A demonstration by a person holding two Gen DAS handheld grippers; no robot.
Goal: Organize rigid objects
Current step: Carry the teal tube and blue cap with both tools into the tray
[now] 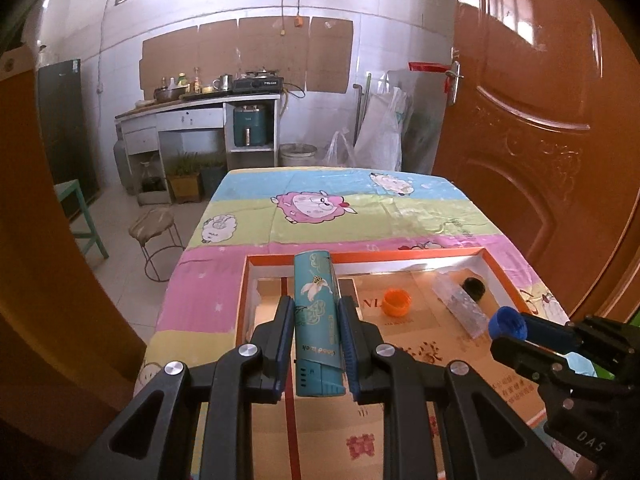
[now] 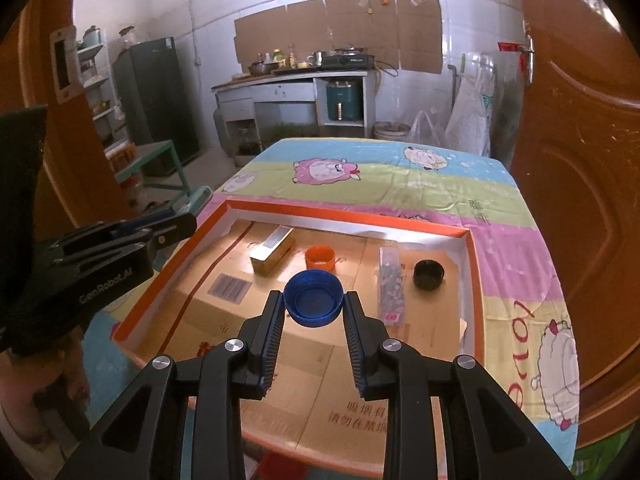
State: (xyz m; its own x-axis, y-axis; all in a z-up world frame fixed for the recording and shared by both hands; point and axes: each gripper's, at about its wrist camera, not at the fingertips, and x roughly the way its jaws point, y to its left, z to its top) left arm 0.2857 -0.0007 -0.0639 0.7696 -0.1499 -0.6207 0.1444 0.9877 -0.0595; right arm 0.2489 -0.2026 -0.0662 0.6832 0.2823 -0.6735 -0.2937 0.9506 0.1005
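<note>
Each black tool [image 1: 316, 320] has blue ribbed pads [image 2: 276, 332], silver screws, and white lettering.

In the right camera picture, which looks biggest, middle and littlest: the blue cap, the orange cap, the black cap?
1. blue cap, though it is nearest the camera, so that is unsure.
2 and 3. orange cap and black cap look alike.

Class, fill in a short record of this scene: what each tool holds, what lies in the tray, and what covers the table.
left tool: shut on teal box, held lengthwise between the pads
right tool: shut on blue cap, open side up
tray: orange-rimmed, cardboard-lined
in tray: gold box, orange cap, clear packet, black cap
table cover: striped sheep-print cloth
</note>
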